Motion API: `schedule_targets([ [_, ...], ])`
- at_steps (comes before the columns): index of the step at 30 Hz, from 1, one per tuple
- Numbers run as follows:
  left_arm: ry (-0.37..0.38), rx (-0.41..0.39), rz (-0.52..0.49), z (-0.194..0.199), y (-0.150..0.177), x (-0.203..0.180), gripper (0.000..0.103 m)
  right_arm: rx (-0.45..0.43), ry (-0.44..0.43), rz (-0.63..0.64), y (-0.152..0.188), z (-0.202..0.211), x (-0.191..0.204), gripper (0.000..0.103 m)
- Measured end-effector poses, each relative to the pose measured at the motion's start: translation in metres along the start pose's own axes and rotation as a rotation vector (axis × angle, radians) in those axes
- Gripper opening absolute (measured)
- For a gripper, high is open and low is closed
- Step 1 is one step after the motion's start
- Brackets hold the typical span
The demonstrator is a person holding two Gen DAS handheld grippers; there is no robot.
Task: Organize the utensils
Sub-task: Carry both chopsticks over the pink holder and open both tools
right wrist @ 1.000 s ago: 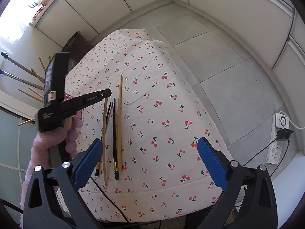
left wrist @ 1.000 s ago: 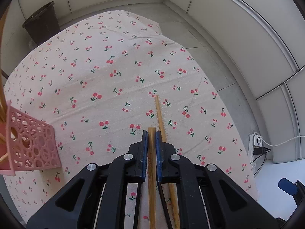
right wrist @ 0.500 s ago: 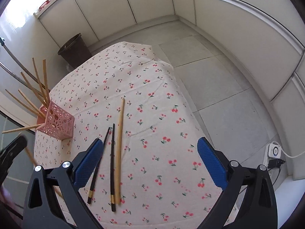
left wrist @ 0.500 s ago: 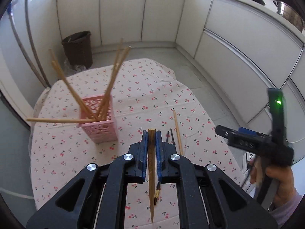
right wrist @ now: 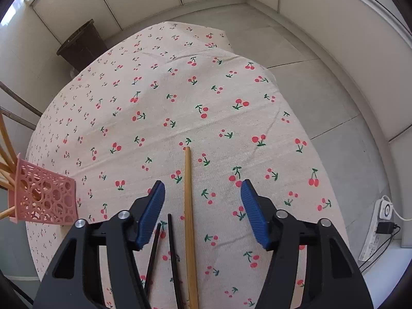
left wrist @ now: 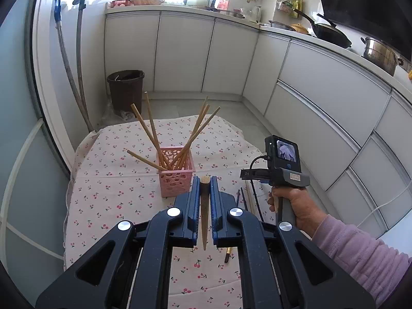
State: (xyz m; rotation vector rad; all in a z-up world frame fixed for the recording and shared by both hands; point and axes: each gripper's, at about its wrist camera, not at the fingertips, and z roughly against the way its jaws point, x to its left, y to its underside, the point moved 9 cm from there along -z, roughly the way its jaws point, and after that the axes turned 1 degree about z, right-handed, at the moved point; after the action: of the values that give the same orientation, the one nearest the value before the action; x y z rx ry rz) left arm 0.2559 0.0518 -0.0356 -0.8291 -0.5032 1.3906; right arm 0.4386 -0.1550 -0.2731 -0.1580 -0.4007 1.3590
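Now left gripper (left wrist: 205, 184) lifted toward pink basket (left wrist: 175, 177), right gripper (right wrist: 203, 200) narrowing.

We see two black grippers, the left gripper (left wrist: 205, 180) and right gripper (right wrist: 203, 206), each with ribbed blue pads (right wrist: 152, 213) and round silver screws (left wrist: 173, 211), the right one bearing a small screen (left wrist: 285, 149) and black cable (left wrist: 253, 180), beside a lilac knitted sleeve (left wrist: 360, 255).

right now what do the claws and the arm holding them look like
Both claws, left and right, are black plastic with ribbed blue pads and silver screws. The right one's grey pistol handle carries a small screen and a black cable. The sleeve is lilac knit.
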Motion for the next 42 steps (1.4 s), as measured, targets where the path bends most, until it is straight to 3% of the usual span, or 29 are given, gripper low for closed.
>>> schedule_targets([
  [2, -0.002, -0.004, 0.009, 0.002, -0.001, 0.005, 0.007, -0.009, 0.023, 0.014, -0.001, -0.006, 0.003, 0.035],
  [4, -0.002, -0.012, 0.021, 0.003, -0.003, 0.008, 0.007, -0.025, 0.027, 0.032, -0.002, -0.008, 0.007, 0.008],
  [5, -0.003, -0.015, 0.027, 0.004, -0.003, 0.01, 0.007, -0.032, 0.024, 0.026, -0.002, -0.007, 0.007, 0.006],
  [11, -0.006, -0.037, 0.063, 0.006, -0.008, 0.014, 0.007, -0.124, -0.043, 0.003, -0.006, 0.024, 0.005, 0.006],
  [22, -0.015, -0.128, 0.126, 0.025, -0.033, 0.018, 0.007, -0.39, -0.222, 0.102, 0.011, 0.192, 0.013, 0.006],
  [30, -0.036, -0.234, 0.155, 0.051, -0.083, 0.019, 0.007, -0.539, -0.372, 0.141, 0.005, 0.29, 0.04, 0.006],
  [36, -0.075, -0.294, 0.163, 0.053, -0.126, 0.029, 0.007, -0.609, -0.484, 0.107, -0.023, 0.328, 0.064, 0.006],
  [42, -0.082, -0.316, 0.192, 0.04, -0.144, 0.042, 0.007, -0.623, -0.549, 0.086, -0.033, 0.34, 0.087, 0.006],
])
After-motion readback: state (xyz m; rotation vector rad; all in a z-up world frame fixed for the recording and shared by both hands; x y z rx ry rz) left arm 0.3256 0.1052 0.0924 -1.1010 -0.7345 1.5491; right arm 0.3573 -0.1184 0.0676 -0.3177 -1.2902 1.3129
